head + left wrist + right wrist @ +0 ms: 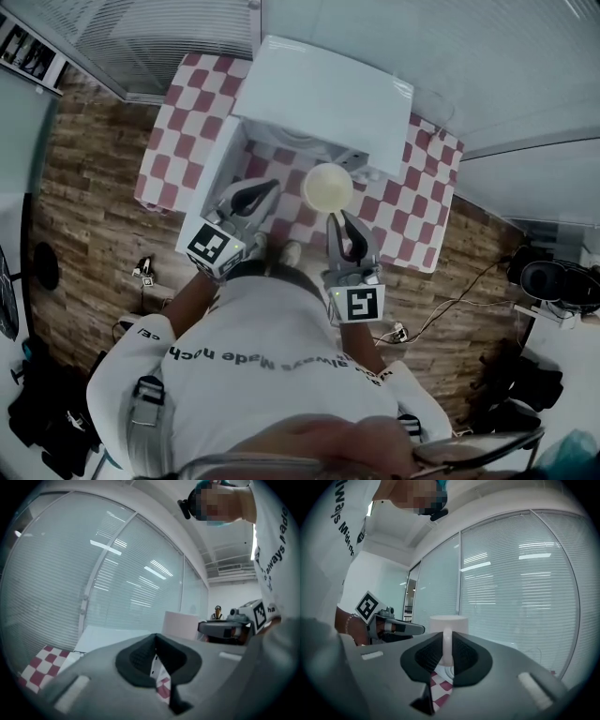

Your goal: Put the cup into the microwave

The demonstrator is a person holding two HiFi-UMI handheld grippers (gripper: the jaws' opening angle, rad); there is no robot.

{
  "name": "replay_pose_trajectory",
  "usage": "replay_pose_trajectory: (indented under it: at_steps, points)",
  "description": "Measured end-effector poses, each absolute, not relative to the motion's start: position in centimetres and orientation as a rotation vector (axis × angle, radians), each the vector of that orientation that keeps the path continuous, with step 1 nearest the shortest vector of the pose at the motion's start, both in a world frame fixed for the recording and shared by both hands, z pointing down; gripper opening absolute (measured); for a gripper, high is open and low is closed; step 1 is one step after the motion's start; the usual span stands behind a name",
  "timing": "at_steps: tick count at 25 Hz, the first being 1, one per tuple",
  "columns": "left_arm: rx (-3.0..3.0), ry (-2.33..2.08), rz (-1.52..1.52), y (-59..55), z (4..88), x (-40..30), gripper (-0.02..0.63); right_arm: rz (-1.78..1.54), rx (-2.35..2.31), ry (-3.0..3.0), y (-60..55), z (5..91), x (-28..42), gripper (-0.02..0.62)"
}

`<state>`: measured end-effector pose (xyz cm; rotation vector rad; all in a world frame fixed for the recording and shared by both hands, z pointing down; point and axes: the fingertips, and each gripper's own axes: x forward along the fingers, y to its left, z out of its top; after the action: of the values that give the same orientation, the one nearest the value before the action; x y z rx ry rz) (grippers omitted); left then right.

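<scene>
The cup (327, 187) was up in the air, just in front of the microwave (319, 89), with its round mouth facing up. It stood straight, not tipped. Its handle pointed back, away from the microwave and toward the person. The right tongs (339, 217) were squeezed on that thin handle, and the right gripper view showed the handle pinched between the 2 pads (433, 656), with the cup body past them.

So the microwave was straight ahead of the cup, and the right tongs were behind it. I think the cup only needs a push forward to go in.

The left tongs (272, 185) were pressed together on nothing. They were in front of the microwave too, left of the cup, beside a white panel (208, 187) that looked like its open door. The checked worktop (412, 216) lay under it all.
</scene>
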<state>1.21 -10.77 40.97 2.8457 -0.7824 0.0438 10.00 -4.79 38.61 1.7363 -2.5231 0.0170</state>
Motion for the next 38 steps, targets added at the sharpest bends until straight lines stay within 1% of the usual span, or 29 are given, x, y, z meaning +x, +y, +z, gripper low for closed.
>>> replay_pose_trajectory:
  at_steps: [12,16,38]
  points:
    - [2.788,-0.792,0.139,-13.7,46.8,2.3,0.003,0.031,1.712,-2.479,-8.7,46.1,10.6,0.041]
    - [2.779,-0.798,0.135,-14.9,48.7,2.8,0.003,0.096,1.681,-2.451,-9.8,49.5,10.6,0.041]
    - [2.748,-0.880,0.238,-20.2,57.2,3.9,0.003,0.176,1.626,-2.331,-16.7,60.4,11.3,0.040]
